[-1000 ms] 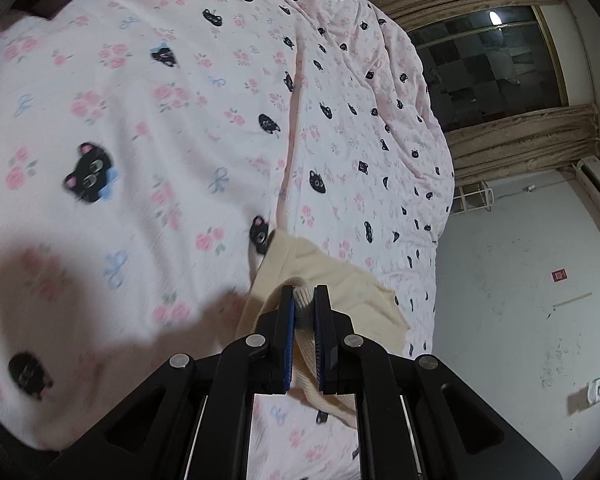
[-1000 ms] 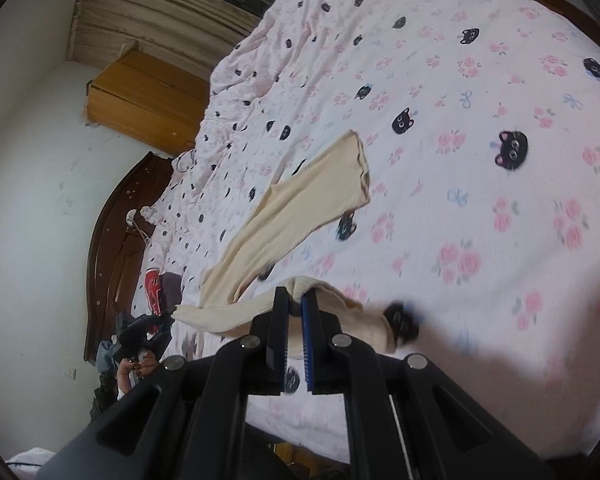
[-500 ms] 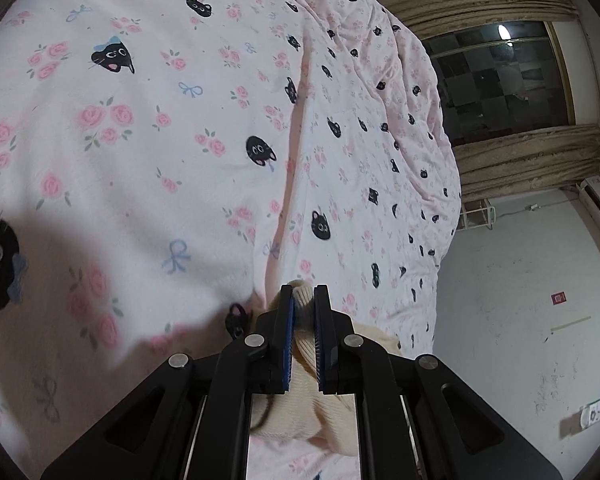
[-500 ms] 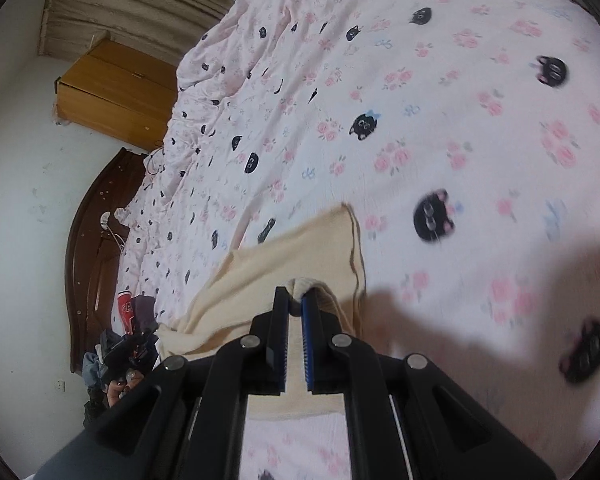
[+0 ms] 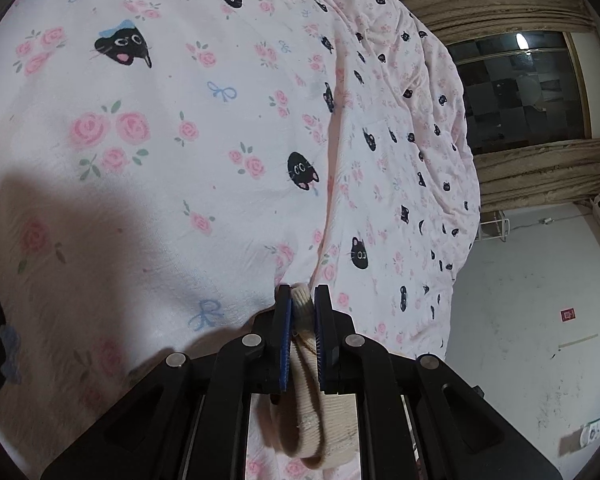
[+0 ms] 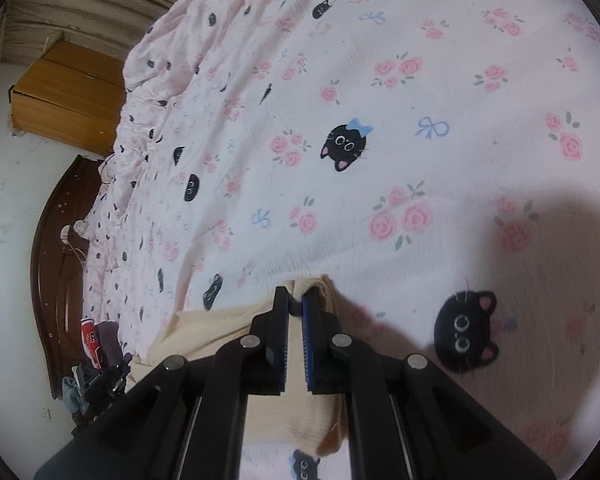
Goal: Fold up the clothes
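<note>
Both of my hands are working over the bed (image 5: 204,128), whose pink quilt printed with roses, bows and black cat faces fills nearly all of each wrist view and is the largest thing here by far. Beyond its far edge I can make out a dark window (image 5: 520,92) with tan curtains on one side and a wooden cabinet (image 6: 64,100) beside a dark headboard (image 6: 48,264) on the other. Next in size is the cream garment (image 6: 228,336), a ribbed knit lying on the quilt under my right gripper (image 6: 295,300) and bunched below my left gripper (image 5: 302,294); most of it is hidden by the gripper bodies, so I cannot say what kind of garment it is. Smallest are the pinches themselves: my left gripper is clamped on a thick ribbed edge of the cloth, which pokes out past the tips, and my right gripper is clamped on a fold of the same fabric (only a nub shows above the blue pads). I judge this to be mid-fold, with two held points being carried low across the bed. What comes next calls for laying both points down evenly, keeping the cloth taut between them so no wrinkle is trapped, and releasing only once the edge rests flat.
</note>
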